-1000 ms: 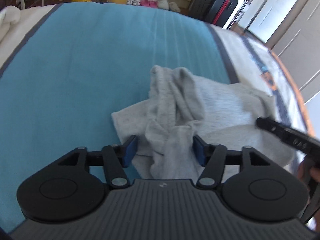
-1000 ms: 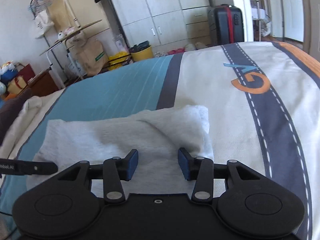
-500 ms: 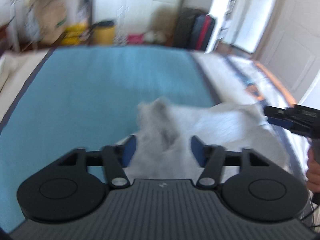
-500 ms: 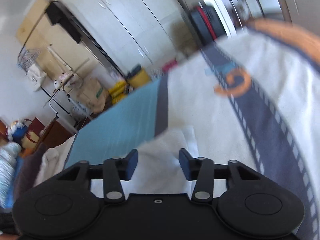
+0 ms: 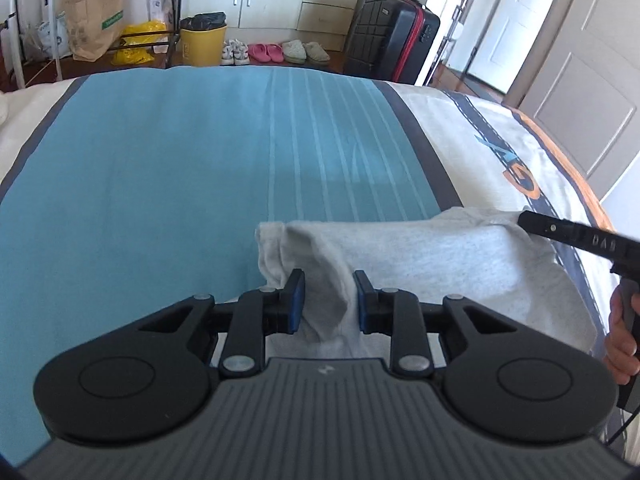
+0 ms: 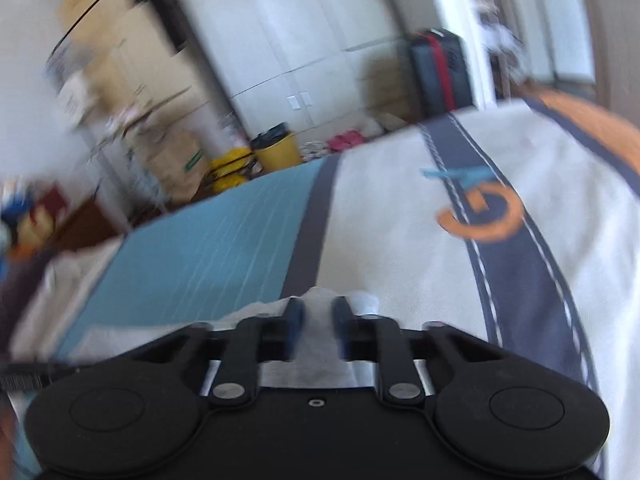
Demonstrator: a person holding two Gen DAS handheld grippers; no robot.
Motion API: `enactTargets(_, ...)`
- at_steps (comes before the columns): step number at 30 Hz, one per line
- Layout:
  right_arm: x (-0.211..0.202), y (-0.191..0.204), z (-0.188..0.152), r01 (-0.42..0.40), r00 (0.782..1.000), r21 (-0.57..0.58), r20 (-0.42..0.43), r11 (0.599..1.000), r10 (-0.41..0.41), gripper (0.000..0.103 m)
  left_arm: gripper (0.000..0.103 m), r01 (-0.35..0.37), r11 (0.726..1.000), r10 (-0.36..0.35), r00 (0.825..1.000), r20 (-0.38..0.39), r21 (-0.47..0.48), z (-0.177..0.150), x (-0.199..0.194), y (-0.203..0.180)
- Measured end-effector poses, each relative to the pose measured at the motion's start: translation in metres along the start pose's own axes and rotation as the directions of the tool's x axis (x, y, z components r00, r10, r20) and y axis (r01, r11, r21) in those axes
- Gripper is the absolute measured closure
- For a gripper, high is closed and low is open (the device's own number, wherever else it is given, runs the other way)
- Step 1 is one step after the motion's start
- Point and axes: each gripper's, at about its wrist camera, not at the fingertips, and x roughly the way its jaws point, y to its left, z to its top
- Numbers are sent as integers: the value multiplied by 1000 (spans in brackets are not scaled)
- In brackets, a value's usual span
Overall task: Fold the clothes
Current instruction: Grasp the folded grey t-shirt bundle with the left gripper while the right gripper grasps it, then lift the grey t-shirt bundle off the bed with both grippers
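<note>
A grey shirt [image 5: 432,256] is lying on the bed [image 5: 160,184], right where the blue part of the bed cover meets the white part. One end of the shirt is being lifted up off the bed.

The left gripper [image 5: 329,300] is pinching a bunched fold of the grey shirt between its blue pads [image 5: 297,300]. The fold is hanging down between them.

The right gripper [image 6: 316,322] is grasping the other edge of the shirt, the end lying on the white part of the cover. Its view is blurry. A hand [image 5: 622,344] is holding that gripper.

Past the far end of the bed, a black suitcase [image 5: 394,46] and a yellow bin [image 5: 203,42] are standing on the floor.
</note>
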Motion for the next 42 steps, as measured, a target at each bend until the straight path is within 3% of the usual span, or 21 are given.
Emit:
enactTargets(2,-2,5,-2,6,1000,-36,26,999,-5,95,83,5,999,-6,1000,13,46,8,6,-3)
enactTargets(3,-5,5,-2,11,999,-24,43,1000,-10,96,98,-9,997,7,1000,20,72,9,8,-7)
enactTargets(6,-11,3,3,28,997,21,74,999,-30,98,100,-59,991,52,997,55,117,3,7,-16)
enactTargets(9,-6,2,2,47,998,18,47,999,-48,98,100,-93,989,84,993,83,117,0,3,-19)
enactTargets(14,1,-14,-1,19,1000,85,6,996,-19,97,97,-66,997,64,996,55,37,6,7,-2)
enactTargets(16,0,-7,1,80,997,24,-26,997,-79,93,96,-39,999,39,998,48,-8,8,5,5)
enactTargets(18,-2,6,4,174,982,-94,-53,980,-179,65,88,-7,996,10,999,39,-93,6,-1,13)
enactTargets(19,-7,16,5,238,968,-181,-35,954,-248,64,81,-1,993,3,1000,21,-115,3,-3,17)
enactTargets(21,-20,26,7,324,943,-242,0,915,-334,60,43,11,987,-13,1000,-14,-160,-3,-8,23)
enactTargets(22,-25,24,10,323,942,-215,-18,921,-335,59,40,16,983,-22,999,-31,-183,-6,-11,26)
enactTargets(26,-48,0,16,185,978,53,-110,981,-179,43,38,31,962,-60,993,-97,-273,-18,-20,38)
enactTargets(29,-56,-21,9,79,986,254,-162,964,-37,40,36,38,940,-92,985,-144,-340,-26,-28,47)
enactTargets(33,-51,-33,-10,81,954,381,-297,921,39,39,25,44,908,-128,976,-174,-418,-36,-23,60)
enactTargets(38,-60,-36,-43,93,929,490,-356,867,102,39,17,42,886,-138,974,-177,-462,-43,-10,64)
enactTargets(40,-62,-31,-54,57,929,519,-341,853,146,38,18,60,878,-156,974,-165,-475,-44,-5,64)
enactTargets(42,-54,-27,-63,9,918,576,-329,818,222,37,24,124,833,-234,962,-140,-539,-50,-1,67)
